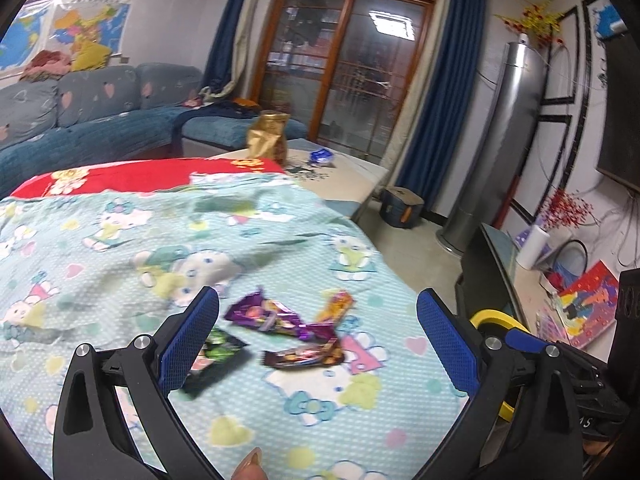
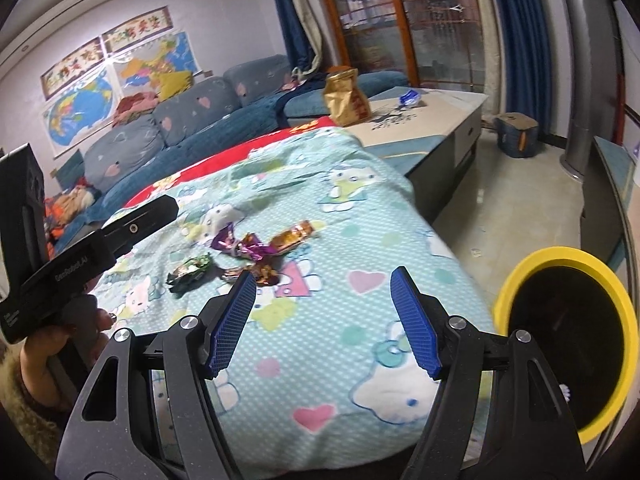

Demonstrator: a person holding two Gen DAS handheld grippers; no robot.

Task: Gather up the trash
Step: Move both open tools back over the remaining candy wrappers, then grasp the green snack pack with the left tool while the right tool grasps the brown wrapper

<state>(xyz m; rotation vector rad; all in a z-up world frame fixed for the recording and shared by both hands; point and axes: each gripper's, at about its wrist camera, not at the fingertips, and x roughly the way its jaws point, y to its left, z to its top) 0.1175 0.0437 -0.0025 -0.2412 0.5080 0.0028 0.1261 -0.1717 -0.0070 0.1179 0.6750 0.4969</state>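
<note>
Several snack wrappers lie on a light-blue cartoon blanket [image 1: 100, 240]: a purple wrapper [image 1: 268, 314], an orange one [image 1: 336, 306], a dark brown one [image 1: 304, 356] and a green one [image 1: 216, 354]. My left gripper [image 1: 318, 340] is open and hovers just above them, its left finger over the green wrapper. In the right wrist view the wrappers lie ahead: purple [image 2: 240, 245], orange [image 2: 294, 236], green [image 2: 190, 270], brown [image 2: 262, 272]. My right gripper [image 2: 324, 320] is open and empty above the blanket [image 2: 360, 240]. A yellow-rimmed black bin [image 2: 568, 344] stands on the floor at the right.
A low table [image 2: 440, 120] beyond the blanket holds a gold paper bag [image 2: 344, 96], a blue wrapper [image 2: 410, 98] and scattered dark bits. A blue sofa [image 1: 80, 120] runs along the left. A silver tower unit [image 1: 500, 140] and a TV stand [image 1: 504, 256] are at the right.
</note>
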